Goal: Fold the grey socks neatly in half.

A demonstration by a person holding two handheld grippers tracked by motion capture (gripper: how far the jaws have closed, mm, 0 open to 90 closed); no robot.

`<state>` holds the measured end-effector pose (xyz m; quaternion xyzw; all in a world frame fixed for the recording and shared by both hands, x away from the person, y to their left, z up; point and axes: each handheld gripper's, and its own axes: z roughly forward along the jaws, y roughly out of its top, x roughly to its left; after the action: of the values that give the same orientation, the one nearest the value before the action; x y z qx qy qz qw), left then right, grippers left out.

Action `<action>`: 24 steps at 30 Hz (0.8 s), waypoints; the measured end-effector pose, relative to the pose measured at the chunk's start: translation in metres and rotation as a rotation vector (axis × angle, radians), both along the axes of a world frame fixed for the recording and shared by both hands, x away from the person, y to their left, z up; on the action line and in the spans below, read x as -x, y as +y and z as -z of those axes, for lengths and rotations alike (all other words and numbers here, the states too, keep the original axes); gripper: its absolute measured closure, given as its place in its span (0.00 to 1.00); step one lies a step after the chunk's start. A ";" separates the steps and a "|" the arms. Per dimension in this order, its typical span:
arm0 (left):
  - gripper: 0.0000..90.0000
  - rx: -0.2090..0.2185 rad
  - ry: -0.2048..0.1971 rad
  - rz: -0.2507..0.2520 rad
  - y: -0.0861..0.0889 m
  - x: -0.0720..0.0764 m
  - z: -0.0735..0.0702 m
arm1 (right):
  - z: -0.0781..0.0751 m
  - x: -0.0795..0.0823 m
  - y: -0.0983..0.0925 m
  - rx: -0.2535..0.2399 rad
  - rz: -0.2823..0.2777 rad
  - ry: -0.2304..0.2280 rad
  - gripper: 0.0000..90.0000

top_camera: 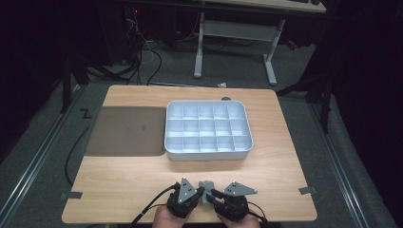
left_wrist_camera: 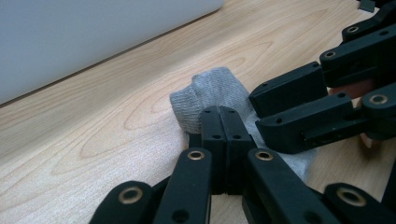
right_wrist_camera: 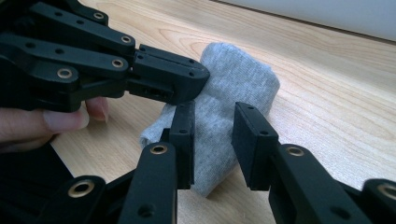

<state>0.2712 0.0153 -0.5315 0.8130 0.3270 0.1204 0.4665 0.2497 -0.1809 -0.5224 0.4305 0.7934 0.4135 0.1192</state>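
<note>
A small grey sock lies bunched on the wooden table near its front edge, between my two grippers. My left gripper has its jaws pressed together, with the tips sunk into a fold of the sock. In the right gripper view, my right gripper stands open astride the sock, one pad on each side of its lower end. The left gripper comes in from the upper left onto the sock's top. The person's hands hold both grippers at the table's front edge.
A white tray with several empty compartments sits mid-table, just beyond the sock. A dark flat mat lies to its left. The table's front edge is right behind the hands. A thumb shows beside the left gripper.
</note>
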 end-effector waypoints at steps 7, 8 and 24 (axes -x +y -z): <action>1.00 -0.021 0.012 -0.010 -0.001 -0.012 -0.001 | 0.003 -0.010 0.000 -0.004 -0.004 0.002 0.78; 1.00 -0.021 0.015 -0.015 -0.002 -0.014 -0.001 | 0.002 -0.013 0.001 -0.003 -0.005 0.003 0.79; 1.00 -0.038 -0.005 -0.066 -0.006 -0.021 -0.001 | -0.003 -0.031 -0.016 -0.069 0.086 0.065 0.65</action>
<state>0.2922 0.0094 -0.5307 0.8103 0.3500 0.1440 0.4474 0.2810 -0.1970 -0.5193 0.4811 0.7630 0.4208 0.0961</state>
